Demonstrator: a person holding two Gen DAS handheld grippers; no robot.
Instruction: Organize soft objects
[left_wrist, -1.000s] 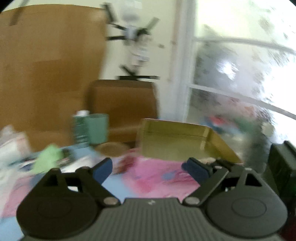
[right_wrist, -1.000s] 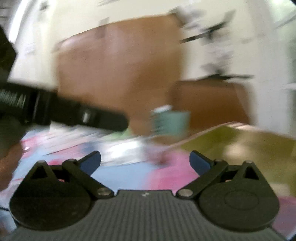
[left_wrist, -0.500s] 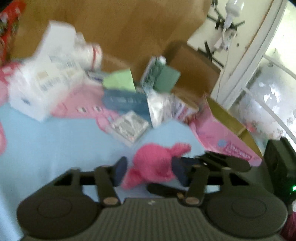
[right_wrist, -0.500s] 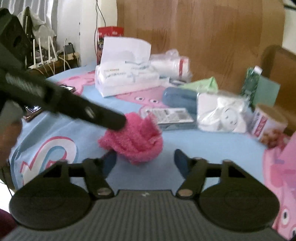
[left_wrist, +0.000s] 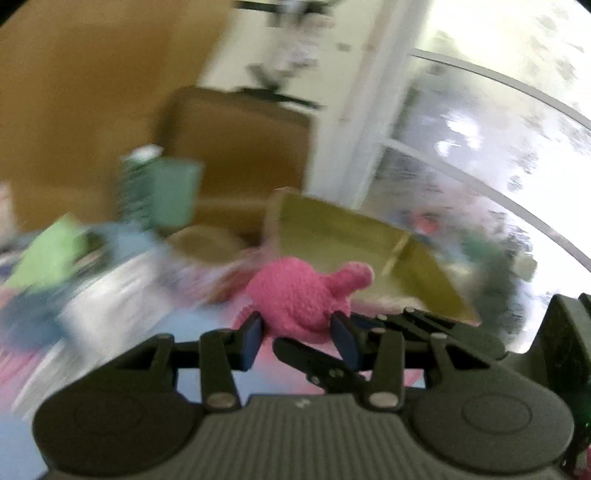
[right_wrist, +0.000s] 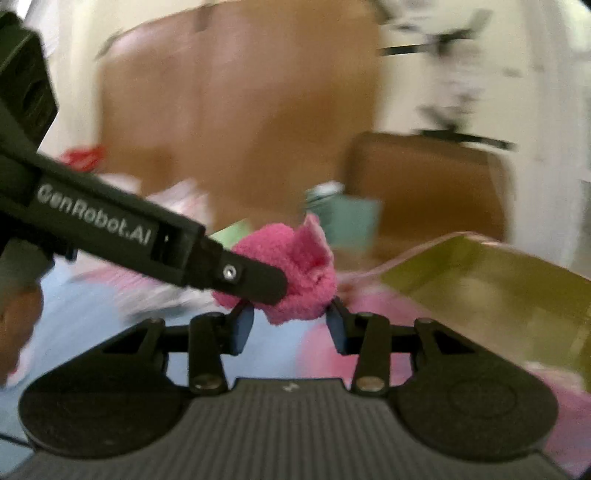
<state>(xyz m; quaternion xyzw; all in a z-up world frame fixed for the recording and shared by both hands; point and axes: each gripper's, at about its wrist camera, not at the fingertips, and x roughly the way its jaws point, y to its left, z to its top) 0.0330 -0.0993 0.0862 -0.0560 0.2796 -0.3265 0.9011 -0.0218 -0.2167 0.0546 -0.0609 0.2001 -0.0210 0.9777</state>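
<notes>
A: Where is the pink fluffy cloth (left_wrist: 295, 295) sitting now, compared with the left gripper (left_wrist: 299, 336)?

B: It is sitting right between the two blue pads (left_wrist: 251, 338) of the left gripper. Both pads are pressing into its lower part, so the left claw is clamping the cloth. Most of the bundle is bulging up above the fingertips, and one small lobe is sticking out to the right.

A: And the right gripper (right_wrist: 288, 326)?

B: In the right wrist view the same pink fluffy cloth (right_wrist: 303, 273) is lying just above and between its blue pads (right_wrist: 242, 328). The pads are drawn in close and seem to be touching the bottom edge of the cloth on both sides, so this claw is also pinching it, I think, but only at the lower fringe. The black finger of the left gripper (right_wrist: 255, 280) is crossing in from the left and is covering part of the cloth.

A: Is the cloth resting on something?

B: It is hard to say, because the background is blurring a lot. The cloth is looking lifted above the blue and pink table cover (left_wrist: 207, 332).

A: What is standing near it?

B: Behind and to the right an open box with a yellow-green inside (left_wrist: 351, 236) is standing near the cloth. More to the left a teal carton (left_wrist: 173, 195) and a light green packet (left_wrist: 51, 254) are lying well apart from the grippers. A brown wooden panel (right_wrist: 240, 110) is filling the back.
</notes>
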